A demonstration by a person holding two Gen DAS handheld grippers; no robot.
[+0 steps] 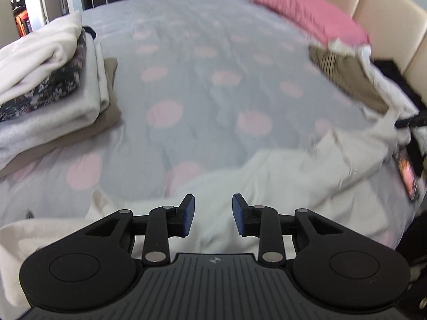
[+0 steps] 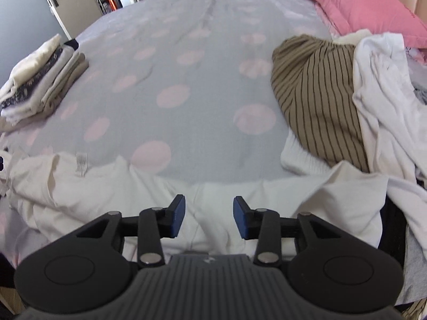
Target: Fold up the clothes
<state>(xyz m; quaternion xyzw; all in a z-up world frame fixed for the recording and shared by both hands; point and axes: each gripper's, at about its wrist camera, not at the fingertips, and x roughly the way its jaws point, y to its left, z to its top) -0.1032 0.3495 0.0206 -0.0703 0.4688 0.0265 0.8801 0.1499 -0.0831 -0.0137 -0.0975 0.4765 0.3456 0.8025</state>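
Lying crumpled along the bed's (image 2: 202,85) near edge, the cream garment (image 2: 213,200) runs left-right under both spread, empty claws: left claw (image 1: 213,214), right claw (image 2: 209,217).

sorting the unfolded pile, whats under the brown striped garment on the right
A white ribbed piece pokes out from under the brown striped garment, lying on the spotted duvet. How far it runs underneath, or what else is there, is hidden.
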